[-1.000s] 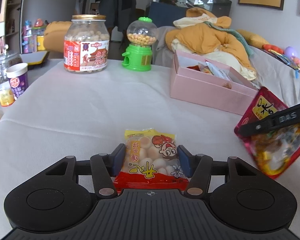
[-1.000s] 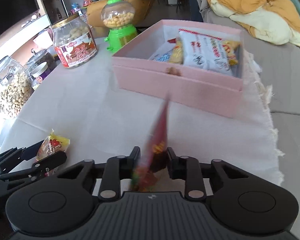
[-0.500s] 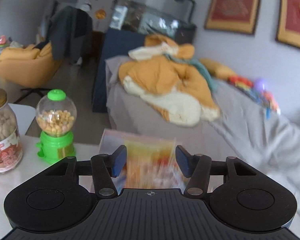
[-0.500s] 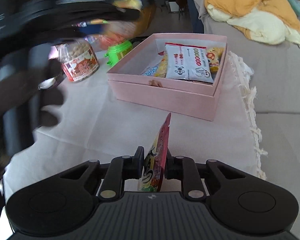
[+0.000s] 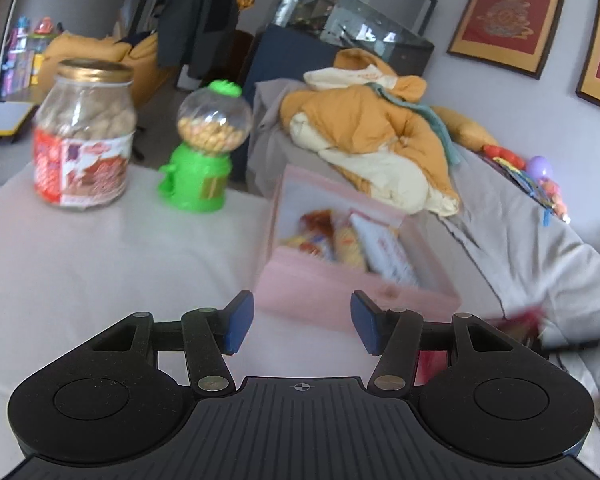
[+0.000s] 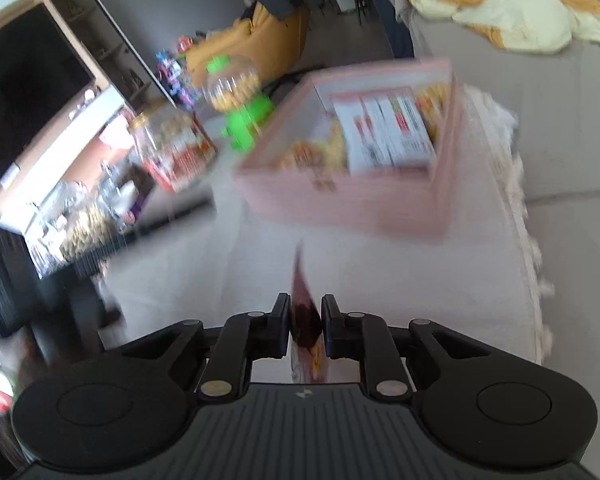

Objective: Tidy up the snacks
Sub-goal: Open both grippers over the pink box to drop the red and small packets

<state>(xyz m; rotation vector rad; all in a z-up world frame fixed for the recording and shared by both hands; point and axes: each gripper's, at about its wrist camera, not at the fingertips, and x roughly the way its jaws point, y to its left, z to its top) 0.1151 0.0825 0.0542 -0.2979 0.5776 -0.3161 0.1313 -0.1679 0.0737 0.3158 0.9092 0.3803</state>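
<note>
While the pink box (image 6: 340,200) sits on the white cloth (image 6: 380,272) ahead of it, the right gripper (image 6: 305,322) is clamped narrow on a red snack packet (image 6: 305,320), which stands on edge between the two black fingers (image 6: 281,326) with its top corner poking up toward the box. The packet is apart from the box, short of its near wall. Inside the box lie several snacks, among them a white packet (image 6: 384,132) on the right side and yellow-orange ones (image 6: 320,152) to its left; the blur hides their print.

From the left wrist view, the left gripper (image 5: 302,322) stands wide, its blue pads (image 5: 236,322) well apart with nothing between them, only cloth and the near wall of the box (image 5: 340,284) showing through the gap. It touches nothing visible. At the lower right of that view a smear of red (image 5: 516,322) shows beside a dark blurred bar; what it is cannot be told.

Beyond the box, on the cloth, stand a green candy dispenser (image 5: 204,160) and, to its left, a large snack jar (image 5: 86,136) with a gold lid. An orange and cream quilt (image 5: 372,136) lies heaped on the grey sofa (image 5: 532,232) behind.
</note>
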